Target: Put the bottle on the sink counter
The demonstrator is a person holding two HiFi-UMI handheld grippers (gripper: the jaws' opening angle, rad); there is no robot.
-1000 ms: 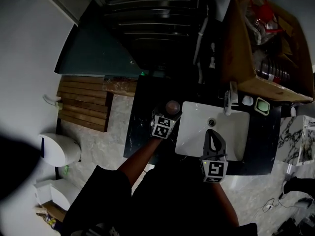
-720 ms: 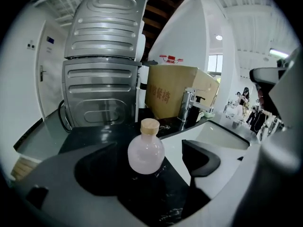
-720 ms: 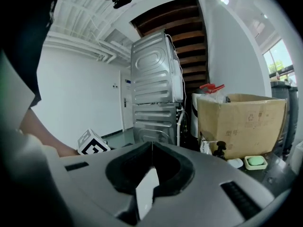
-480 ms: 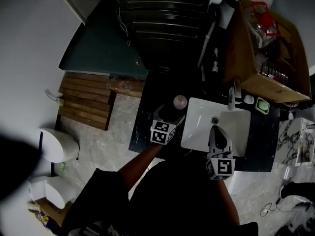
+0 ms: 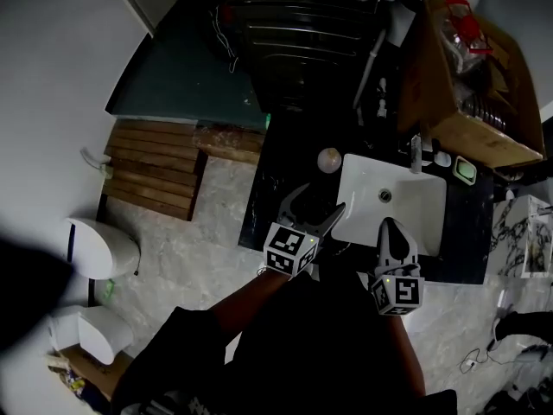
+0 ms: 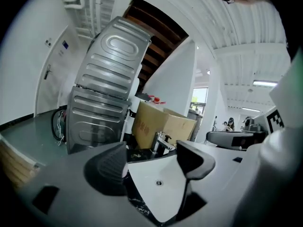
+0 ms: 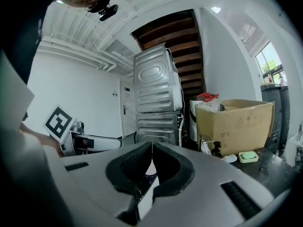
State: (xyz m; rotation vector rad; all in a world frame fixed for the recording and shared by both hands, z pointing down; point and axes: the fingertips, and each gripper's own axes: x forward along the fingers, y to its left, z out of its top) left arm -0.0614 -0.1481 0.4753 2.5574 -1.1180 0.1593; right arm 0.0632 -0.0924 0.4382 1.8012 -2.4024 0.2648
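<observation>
The bottle [image 5: 328, 160], seen from above as a pale round cap, stands upright on the black sink counter [image 5: 281, 175] just left of the white basin [image 5: 406, 206]. My left gripper [image 5: 316, 204] sits a short way nearer to me than the bottle and does not touch it. Its jaws are spread wide and are closing, with nothing between them [image 6: 154, 162]. My right gripper [image 5: 390, 226] hangs over the basin's front edge, its pads pressed together and empty [image 7: 152, 148]. The bottle does not show clearly in either gripper view.
A faucet [image 5: 416, 154] and a green soap dish [image 5: 466, 170] stand behind the basin. An open cardboard box [image 5: 471, 67] fills the back right. A stacked metal appliance [image 5: 302, 24] rises behind the counter. On the floor to the left lie a wooden slat mat [image 5: 151, 171] and a white bin [image 5: 104, 249].
The left gripper, which was around the bottle a second ago, has drawn back toward me and the bottle now stands free on the counter. The right gripper has hardly moved.
</observation>
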